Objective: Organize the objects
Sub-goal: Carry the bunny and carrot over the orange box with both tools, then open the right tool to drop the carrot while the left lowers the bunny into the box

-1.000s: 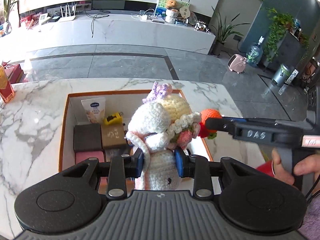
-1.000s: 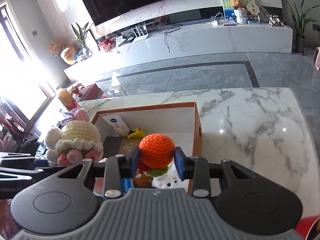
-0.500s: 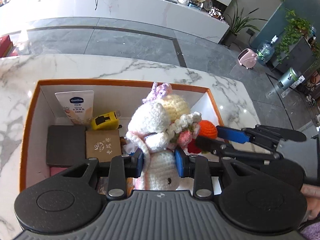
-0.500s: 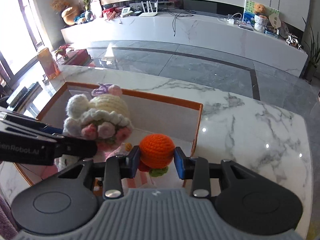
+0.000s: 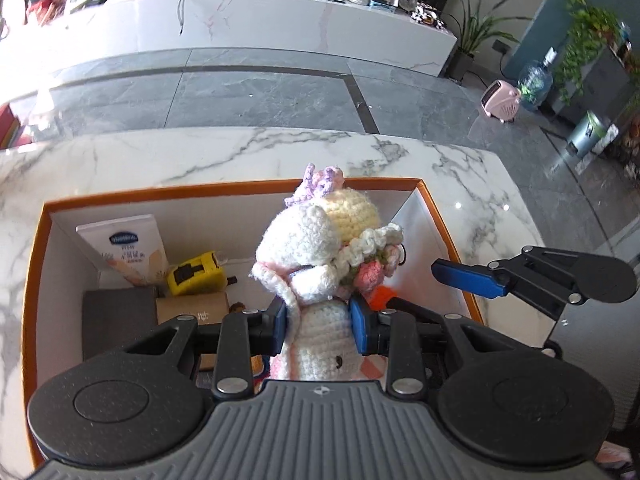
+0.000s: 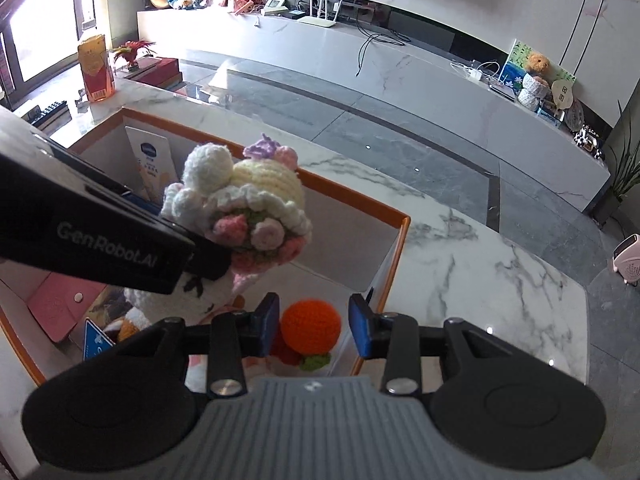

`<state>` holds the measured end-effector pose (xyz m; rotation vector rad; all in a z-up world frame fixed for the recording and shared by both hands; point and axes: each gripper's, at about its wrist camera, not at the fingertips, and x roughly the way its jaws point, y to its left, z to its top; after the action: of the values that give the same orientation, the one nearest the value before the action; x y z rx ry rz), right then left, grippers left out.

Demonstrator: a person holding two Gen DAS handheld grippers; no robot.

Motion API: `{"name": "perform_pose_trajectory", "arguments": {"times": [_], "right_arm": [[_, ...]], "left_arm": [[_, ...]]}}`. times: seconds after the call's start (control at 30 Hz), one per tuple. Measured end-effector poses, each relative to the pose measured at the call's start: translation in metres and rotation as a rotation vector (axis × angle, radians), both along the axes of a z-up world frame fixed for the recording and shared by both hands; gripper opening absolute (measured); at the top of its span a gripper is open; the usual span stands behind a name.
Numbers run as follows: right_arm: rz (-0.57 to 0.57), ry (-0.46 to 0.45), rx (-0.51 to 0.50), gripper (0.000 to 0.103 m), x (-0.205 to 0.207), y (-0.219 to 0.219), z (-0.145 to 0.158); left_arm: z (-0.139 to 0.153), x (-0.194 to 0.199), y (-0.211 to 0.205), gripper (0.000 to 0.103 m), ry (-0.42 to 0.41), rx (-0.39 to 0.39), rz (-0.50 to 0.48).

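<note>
Crochet doll point(image 5: 320, 264) upright, head up

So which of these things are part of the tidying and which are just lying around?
Part of the job:
- crochet doll, in left gripper
- orange crochet ball, between right gripper's pads
- orange box

Lying about:
- orange bottle
- pink heater
- router

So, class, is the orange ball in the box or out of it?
In. The ball lies below the rim of the box, just inside its white wall. Whether it rests on the bottom, cannot tell.
</note>
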<state>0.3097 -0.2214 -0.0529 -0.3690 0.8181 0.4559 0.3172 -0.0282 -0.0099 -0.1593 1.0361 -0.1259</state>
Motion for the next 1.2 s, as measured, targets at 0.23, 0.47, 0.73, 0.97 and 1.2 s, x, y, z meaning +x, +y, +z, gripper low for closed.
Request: {"name": "perform_pose_trajectory", "arguments": {"times": [0.23,0.47,0.73,0.97,1.2], "right_arm": [[-0.082,-0.065,0.084,0.041,-0.022,-0.019,0.02],[-0.259,-0.019,0.211,0.029,-0.037,-0.05,0.014],[-0.285,0.029,0.292,0.029,-0.027,-0.054,0.0],[-0.275,0.054,0.286,0.029,-0.023,-0.049,-0.011],[-0.27,0.061,0.266,0.03,-0.025,-0.047,-0.014]], "left_arm": [[0.01,0.005,-0.027,0.037,-0.056,0.225,-0.221],[-0.004,0.003,-0.062,0.037,-0.078,0.459,-0.442],[-0.029,0.007,-0.081,0.038,-0.074,0.637,-0.572],[-0.045,0.005,-0.087,0.043,-0.095,0.691,-0.613],[-0.043,0.004,-0.084,0.052,-0.116,0.677,-0.598]]}}
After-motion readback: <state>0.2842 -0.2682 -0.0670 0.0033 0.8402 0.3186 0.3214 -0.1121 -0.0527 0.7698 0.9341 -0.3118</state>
